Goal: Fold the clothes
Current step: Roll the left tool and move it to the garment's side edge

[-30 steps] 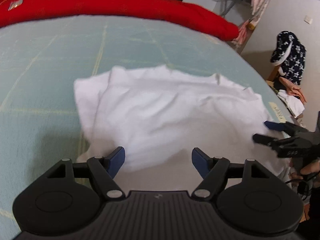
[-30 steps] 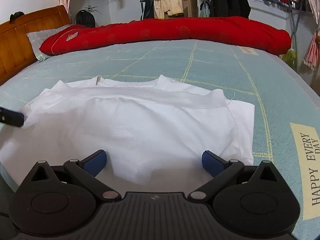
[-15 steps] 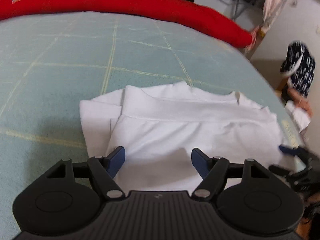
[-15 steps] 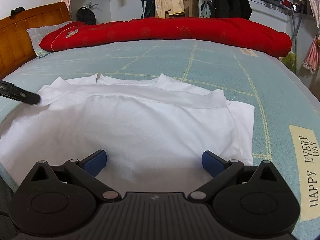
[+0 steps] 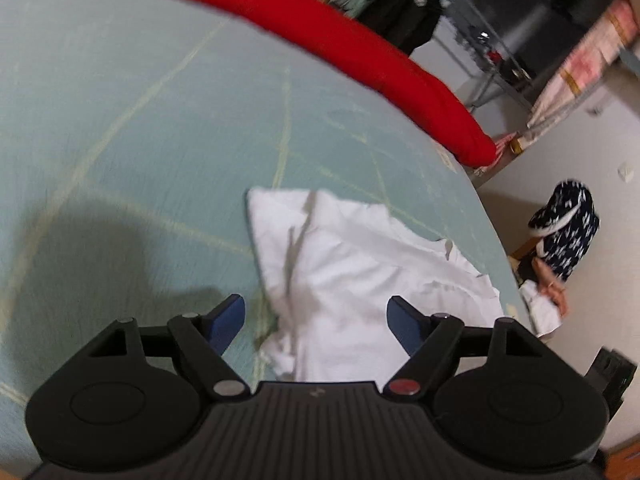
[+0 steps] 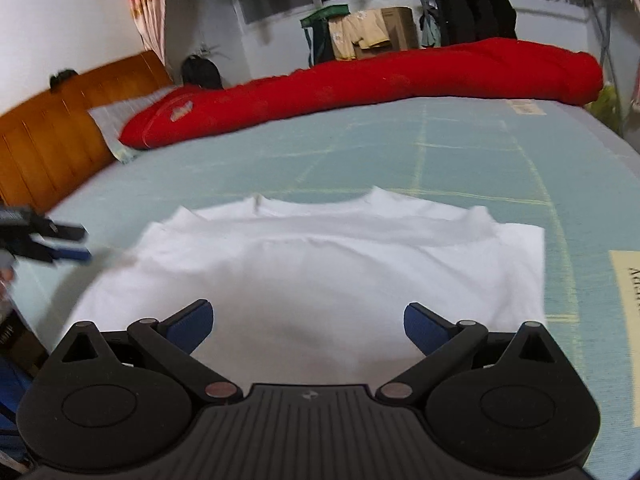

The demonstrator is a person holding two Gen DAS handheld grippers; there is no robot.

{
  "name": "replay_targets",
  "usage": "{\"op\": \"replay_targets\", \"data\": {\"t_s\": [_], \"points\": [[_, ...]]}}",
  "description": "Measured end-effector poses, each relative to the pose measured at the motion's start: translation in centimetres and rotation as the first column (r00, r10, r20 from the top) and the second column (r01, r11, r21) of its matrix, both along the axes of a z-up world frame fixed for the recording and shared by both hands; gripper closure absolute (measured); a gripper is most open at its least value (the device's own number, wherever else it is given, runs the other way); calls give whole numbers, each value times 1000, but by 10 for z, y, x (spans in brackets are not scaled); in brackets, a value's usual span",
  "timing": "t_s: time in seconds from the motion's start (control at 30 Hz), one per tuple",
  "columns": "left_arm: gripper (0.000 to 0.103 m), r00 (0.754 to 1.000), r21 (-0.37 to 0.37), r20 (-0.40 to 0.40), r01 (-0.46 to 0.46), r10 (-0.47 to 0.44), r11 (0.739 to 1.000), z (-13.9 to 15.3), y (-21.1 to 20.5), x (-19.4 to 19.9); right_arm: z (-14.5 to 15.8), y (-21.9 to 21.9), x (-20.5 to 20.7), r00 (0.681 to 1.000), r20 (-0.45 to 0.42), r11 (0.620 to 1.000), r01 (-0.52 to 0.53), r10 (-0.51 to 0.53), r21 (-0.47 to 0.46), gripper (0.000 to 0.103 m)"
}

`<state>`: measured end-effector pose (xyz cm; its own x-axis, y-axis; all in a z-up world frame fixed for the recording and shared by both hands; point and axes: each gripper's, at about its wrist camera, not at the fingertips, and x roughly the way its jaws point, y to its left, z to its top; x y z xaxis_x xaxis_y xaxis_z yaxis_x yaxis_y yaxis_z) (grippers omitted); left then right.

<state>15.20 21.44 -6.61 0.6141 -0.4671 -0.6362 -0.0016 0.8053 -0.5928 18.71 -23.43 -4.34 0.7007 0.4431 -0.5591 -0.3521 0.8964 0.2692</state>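
In the left wrist view, the left gripper has its two blue pads wide apart with nothing pinched between them, and its jaws have just been opening a little more. Below them lies the white T-shirt, soft and wrinkly, folded into a rough block on the pale green bed sheet, which has thin yellow lines making big squares. The shirt's near end bunches up and goes out of sight behind the black ribbed gripper body. A long, fat red quilt roll runs along the far side of the bed. This picture is smeared, so the clothes rack behind it is hard to make out. In the right wrist view, the right gripper also has its blue pads spread wide and holds nothing. The white T-shirt lies flat just past them, smooth and boxy, with its round neck hole at the far edge, and its near edge is hidden behind the gripper. The left gripper pokes in from the left edge, just beside the shirt's corner, blurry and partly cut off. Behind are the red quilt roll and a shiny wooden headboard
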Motion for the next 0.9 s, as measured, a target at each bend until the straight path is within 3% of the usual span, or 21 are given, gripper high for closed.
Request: {"op": "replay_targets", "data": {"t_s": [0.17,0.3,0.67,0.9], "points": [[25,999,-48,-47,13,-15,999,-22,0,13,5,9,-2,1000,-1,1000,-1,1,-2,0],[25,999,-103,-21,23,-26,994,-26,0,19,9,12,-5,1000,4,1000,-4,4,-11,0],[19,987,-184,-68,132,-146,974,-49,-17,68,4,21,-6,1000,-6,1000,-3,3,-18,0],[20,976,-257,-72,180,-205,949,-55,-18,69,-6,19,2,997,-60,997,52,-48,65,0]]}}
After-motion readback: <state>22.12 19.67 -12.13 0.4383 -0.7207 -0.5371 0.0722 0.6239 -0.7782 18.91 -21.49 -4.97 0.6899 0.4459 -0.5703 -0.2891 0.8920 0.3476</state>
